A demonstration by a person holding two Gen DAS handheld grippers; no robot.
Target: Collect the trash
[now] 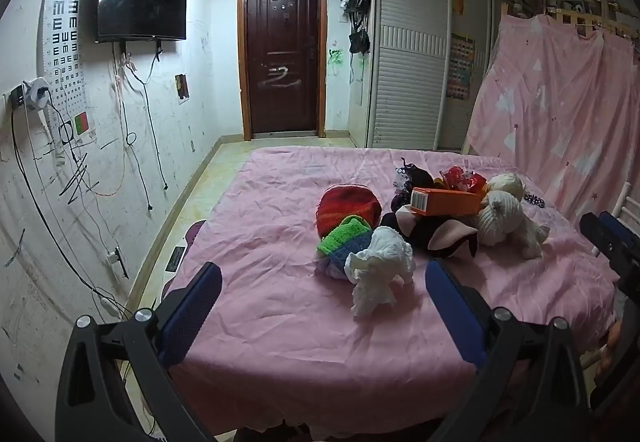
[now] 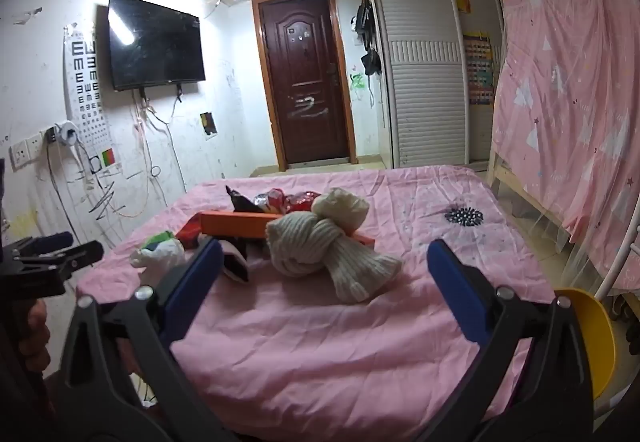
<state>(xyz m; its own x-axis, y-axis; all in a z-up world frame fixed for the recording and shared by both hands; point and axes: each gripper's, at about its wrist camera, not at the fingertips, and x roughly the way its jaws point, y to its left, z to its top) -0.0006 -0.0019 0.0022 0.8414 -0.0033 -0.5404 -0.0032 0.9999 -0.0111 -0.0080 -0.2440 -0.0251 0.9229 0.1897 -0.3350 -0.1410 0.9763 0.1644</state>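
Note:
A crumpled white tissue [image 1: 380, 274] lies on the pink bed [image 1: 280, 322], just ahead of my open left gripper [image 1: 322, 282], between its fingers' line. Behind it sit an orange box [image 1: 446, 201], red shiny wrappers [image 1: 460, 176], a red knit hat [image 1: 348, 208], a green-blue knit piece [image 1: 346, 238] and a cream knit hat [image 1: 508, 222]. My right gripper [image 2: 324, 262] is open and empty, with the cream knit hat [image 2: 320, 248] just ahead between its fingers. The orange box [image 2: 240, 222], wrappers [image 2: 288, 200] and tissue [image 2: 158, 254] lie behind and left.
A black-and-pink cloth [image 1: 436, 234] lies under the box. A dotted hair comb [image 2: 464, 217] lies on the bed at right. A yellow chair [image 2: 592, 334] stands by the bed's right edge. A pink curtain [image 2: 572, 122] hangs on the right. The left gripper [image 2: 52, 258] shows at far left.

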